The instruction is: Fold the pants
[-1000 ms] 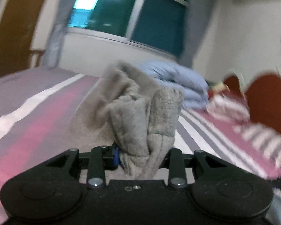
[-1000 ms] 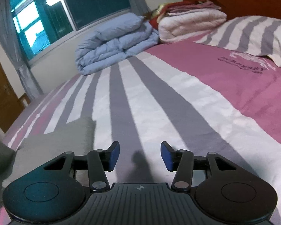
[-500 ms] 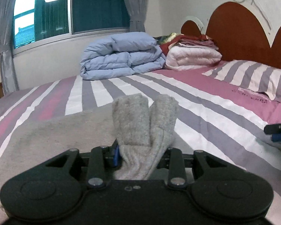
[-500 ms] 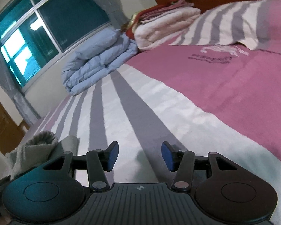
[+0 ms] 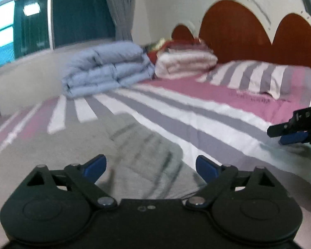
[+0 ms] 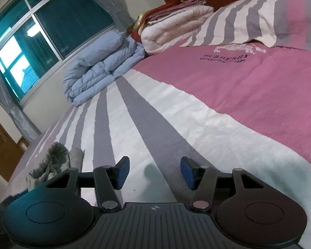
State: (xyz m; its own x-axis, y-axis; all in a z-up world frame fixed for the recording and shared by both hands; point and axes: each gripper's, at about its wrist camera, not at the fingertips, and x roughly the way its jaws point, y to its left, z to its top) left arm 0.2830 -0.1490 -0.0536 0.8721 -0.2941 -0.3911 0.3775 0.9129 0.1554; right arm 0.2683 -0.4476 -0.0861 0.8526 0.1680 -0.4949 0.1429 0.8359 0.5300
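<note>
The grey knit pants lie spread on the striped bed, blurred, right in front of my left gripper, which is open and empty just above them. In the right wrist view a bunched grey end of the pants shows at the lower left. My right gripper is open and empty, low over the white and grey stripes, to the right of the pants. Its fingers also show at the right edge of the left wrist view.
A folded blue duvet and a stack of pink and white blankets sit at the far side of the bed. A striped pillow lies by the brown headboard. A window with grey curtains is behind.
My left gripper has opened and let go of the bunched pants, which now lie on the bed. The right gripper stayed open and tilted a little lower over the bed.
</note>
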